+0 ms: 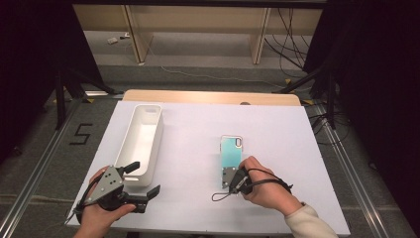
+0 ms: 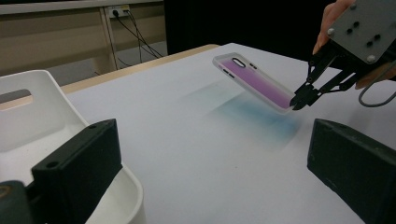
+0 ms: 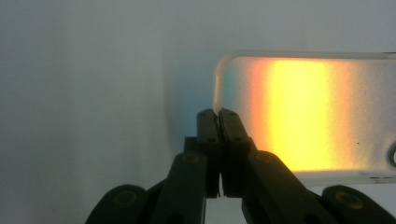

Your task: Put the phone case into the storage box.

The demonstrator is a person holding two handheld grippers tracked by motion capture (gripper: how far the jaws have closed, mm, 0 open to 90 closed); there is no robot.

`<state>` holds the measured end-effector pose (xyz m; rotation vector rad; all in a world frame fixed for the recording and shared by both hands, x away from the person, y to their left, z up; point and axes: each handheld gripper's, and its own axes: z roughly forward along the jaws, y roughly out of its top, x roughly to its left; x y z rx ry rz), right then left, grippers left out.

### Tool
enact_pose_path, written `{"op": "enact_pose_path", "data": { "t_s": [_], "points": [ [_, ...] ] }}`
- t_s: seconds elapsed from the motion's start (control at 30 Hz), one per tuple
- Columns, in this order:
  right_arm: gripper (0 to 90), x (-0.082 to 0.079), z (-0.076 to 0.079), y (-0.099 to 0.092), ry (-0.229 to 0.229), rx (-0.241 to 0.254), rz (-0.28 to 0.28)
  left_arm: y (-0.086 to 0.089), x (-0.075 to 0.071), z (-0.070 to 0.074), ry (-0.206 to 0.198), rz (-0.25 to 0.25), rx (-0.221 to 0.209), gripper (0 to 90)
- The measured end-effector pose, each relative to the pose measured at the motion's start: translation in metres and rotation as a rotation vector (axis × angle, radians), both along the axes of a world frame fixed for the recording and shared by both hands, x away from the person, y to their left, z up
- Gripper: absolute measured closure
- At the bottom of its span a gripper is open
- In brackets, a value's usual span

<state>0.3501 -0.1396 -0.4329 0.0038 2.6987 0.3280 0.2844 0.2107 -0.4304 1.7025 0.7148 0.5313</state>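
Observation:
A clear phone case (image 1: 231,150) with a shimmering teal-to-purple back hangs tilted a little above the white table top (image 1: 282,134), casting a bluish shadow. My right gripper (image 1: 232,168) is shut on the near end of the phone case (image 2: 254,81). In the right gripper view the two jaws meet on the rim of the case (image 3: 303,112), with my right gripper (image 3: 217,114) at its corner. From the left gripper view, the right gripper (image 2: 296,103) pinches the case's lower edge. My left gripper (image 1: 143,179) stands open at the front left, nothing between its jaws (image 2: 210,144).
A long white bin (image 1: 159,130) with handle cut-outs lies at the table's left, right beside my left gripper; its wall (image 2: 42,107) is close by in that gripper's view. Beyond the table's wooden back edge (image 1: 208,95) are shelves, floor cables and black stands.

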Motion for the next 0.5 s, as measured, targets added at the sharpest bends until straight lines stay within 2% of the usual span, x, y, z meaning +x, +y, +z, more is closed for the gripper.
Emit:
{"op": "enact_pose_path", "data": {
  "t_s": [0.23,0.5],
  "points": [
    [89.1,-0.0044,0.0010,0.0016,-0.041,0.021,0.006,-0.0006,0.0009,-0.0010,0.006,-0.001,0.006,2.4],
    [89.1,-0.0047,0.0011,0.0017,-0.118,0.062,0.025,-0.0047,0.0019,-0.0027,0.021,0.002,0.012,2.8]
  ]
}}
